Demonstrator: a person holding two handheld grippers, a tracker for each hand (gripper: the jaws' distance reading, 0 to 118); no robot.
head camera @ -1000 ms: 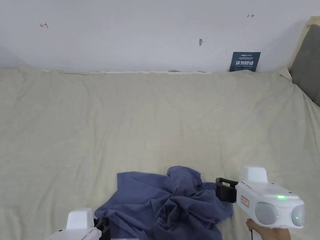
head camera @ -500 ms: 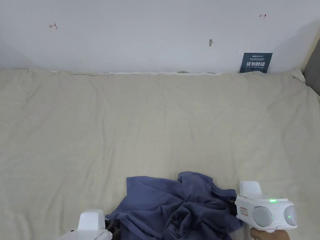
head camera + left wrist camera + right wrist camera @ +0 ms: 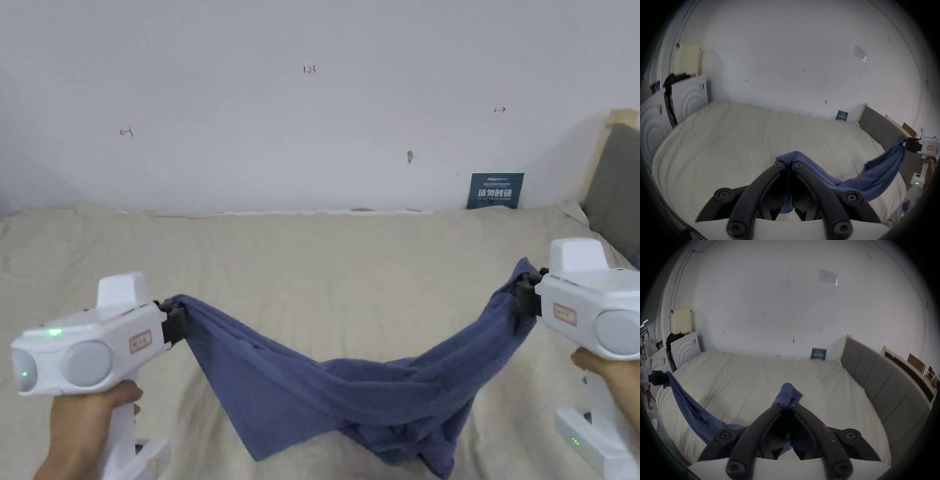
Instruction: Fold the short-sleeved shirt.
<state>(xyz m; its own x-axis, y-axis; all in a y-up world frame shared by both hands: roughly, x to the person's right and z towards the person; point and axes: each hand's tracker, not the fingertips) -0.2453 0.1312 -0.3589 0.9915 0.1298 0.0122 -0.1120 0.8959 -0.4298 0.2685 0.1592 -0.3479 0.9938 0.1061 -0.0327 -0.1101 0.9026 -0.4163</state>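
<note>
Your left hand-held gripper (image 3: 170,320) is clamped on one bunched end of the blue shirt (image 3: 350,394), its jaws pressed together with cloth sticking out past the tips in the left gripper view. From there the shirt hangs like a slack hammock above the beige bed (image 3: 325,262), sagging to a crumpled, wrinkled low point in the middle, where the bottom folds look to rest on the sheet. A loose flap droops below on the left half. At the far end, your right hand-held gripper (image 3: 526,294) pinches the other gathered corner, jaws closed on a stitched hem.
</note>
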